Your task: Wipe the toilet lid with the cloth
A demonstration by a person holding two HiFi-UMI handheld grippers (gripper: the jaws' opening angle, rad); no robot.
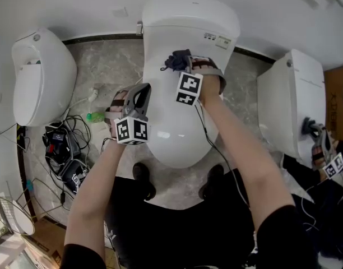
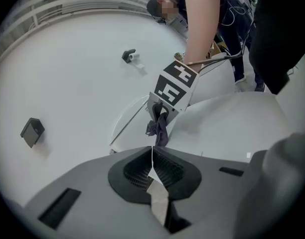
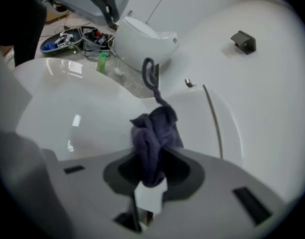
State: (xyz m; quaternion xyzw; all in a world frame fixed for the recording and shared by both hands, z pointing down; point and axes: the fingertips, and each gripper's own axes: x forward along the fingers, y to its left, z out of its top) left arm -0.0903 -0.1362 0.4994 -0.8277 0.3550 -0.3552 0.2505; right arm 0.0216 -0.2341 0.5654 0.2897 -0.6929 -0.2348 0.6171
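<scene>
Right gripper [image 3: 151,180] is clamped on a bunched-up dark purple cloth [image 3: 153,133] over the back of the toilet lid [image 1: 177,128]. Left gripper [image 2: 153,176] is pinched closed on nothing, by the lid's left edge.

Head view: bright, even, diffuse light from overhead; shadows soft & faint. Small glare spot on the toilet lid [image 1: 177,133] near its front edge. Sharp overall, slight bend toward the corners.

Left gripper view: heavy fisheye w/ black vignette in all corners. Whites pale, low contrast, no hard shadows. Close foreground a bit soft.

Right gripper view: blurriest of the 3, everything smeared, cloth [image 3: 153,136] fuzzy. White glare patches on the lid's left side. Same fisheye + dark corners.
</scene>
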